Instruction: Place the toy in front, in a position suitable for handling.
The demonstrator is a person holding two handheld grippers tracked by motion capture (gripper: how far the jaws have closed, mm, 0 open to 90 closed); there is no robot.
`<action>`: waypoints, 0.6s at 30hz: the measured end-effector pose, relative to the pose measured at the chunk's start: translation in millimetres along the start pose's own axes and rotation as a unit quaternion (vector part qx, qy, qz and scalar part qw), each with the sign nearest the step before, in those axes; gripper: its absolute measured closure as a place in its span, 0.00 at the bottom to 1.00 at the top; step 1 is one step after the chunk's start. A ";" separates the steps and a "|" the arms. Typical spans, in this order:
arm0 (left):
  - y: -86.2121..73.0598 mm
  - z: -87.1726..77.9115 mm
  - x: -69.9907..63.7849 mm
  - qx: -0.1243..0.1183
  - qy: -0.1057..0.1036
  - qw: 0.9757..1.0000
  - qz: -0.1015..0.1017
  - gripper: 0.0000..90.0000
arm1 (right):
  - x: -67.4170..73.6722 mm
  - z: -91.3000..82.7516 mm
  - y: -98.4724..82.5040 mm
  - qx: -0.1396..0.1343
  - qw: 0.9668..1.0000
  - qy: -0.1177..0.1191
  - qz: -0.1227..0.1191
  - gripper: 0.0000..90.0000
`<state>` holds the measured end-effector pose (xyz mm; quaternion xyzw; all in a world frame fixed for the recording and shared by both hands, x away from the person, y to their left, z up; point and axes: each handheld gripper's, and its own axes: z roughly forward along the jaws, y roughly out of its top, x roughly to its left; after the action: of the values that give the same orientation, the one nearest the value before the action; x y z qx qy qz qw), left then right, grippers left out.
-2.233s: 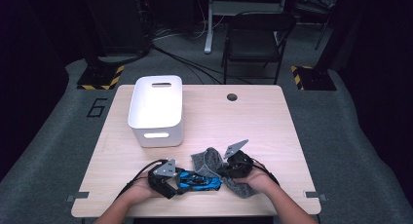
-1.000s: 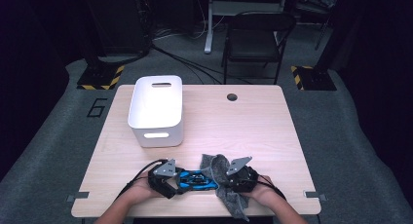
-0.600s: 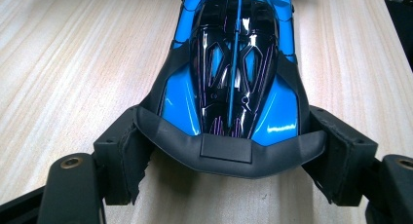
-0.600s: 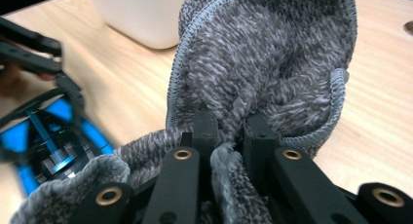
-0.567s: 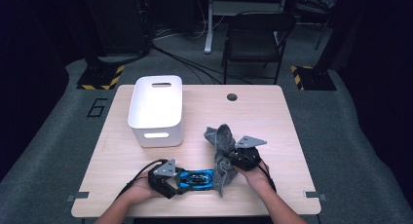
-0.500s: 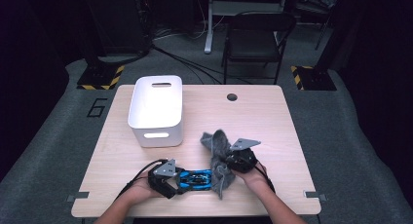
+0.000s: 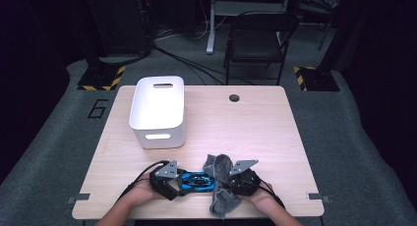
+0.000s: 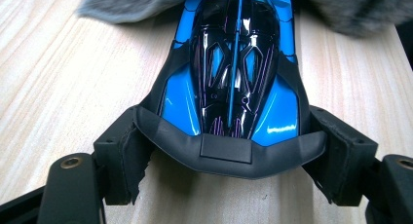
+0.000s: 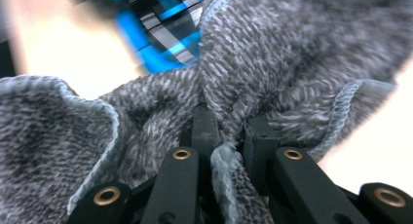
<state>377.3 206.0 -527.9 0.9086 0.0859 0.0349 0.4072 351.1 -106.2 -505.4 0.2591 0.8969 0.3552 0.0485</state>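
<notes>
A blue and black toy car (image 7: 196,181) lies near the table's front edge. My left gripper (image 7: 178,183) is shut on its tail end; in the left gripper view the pads (image 8: 122,158) press the black rear wing of the car (image 8: 234,73) from both sides. A grey fuzzy cloth (image 7: 219,165) is bunched against the car's nose and hangs down past the front edge. My right gripper (image 7: 229,183) is shut on it; in the right gripper view a fold of the cloth (image 9: 302,63) is pinched between the jaws of that gripper (image 9: 229,136), with the car (image 9: 160,34) blurred behind.
A white plastic bin (image 7: 158,110) with handle slots stands at the back left of the wooden table (image 7: 255,132). A round cable hole (image 7: 234,98) sits near the far edge. A black chair (image 7: 258,39) stands beyond the table.
My right gripper lifted the cloth up and away from the front edge, then brought it back down against the car's nose. The left gripper and the car stayed still.
</notes>
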 end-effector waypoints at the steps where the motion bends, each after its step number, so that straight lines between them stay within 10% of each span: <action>1: 0.0 0.0 0.0 0.000 0.000 1.000 0.000 0.27 | 4.9 -1.7 -5.0 0.006 0.999 0.041 -0.009 0.87; 5: 0.0 0.0 0.1 0.000 0.000 1.000 -0.001 0.28 | 8.5 -4.7 -4.1 0.008 0.999 0.045 -0.022 0.87; 11: 0.0 0.0 0.0 0.000 0.000 1.000 0.000 0.27 | -22.5 -2.2 16.4 -0.049 0.999 -0.014 0.018 0.86; 18: -0.1 -0.2 0.0 0.000 0.000 1.000 0.000 0.27 | -19.1 4.7 8.9 -0.031 0.999 0.010 0.032 0.87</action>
<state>377.2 206.2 -527.8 0.9086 0.0862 0.0354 0.4071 372.6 -107.4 -504.8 0.2825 0.8772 0.3866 0.0356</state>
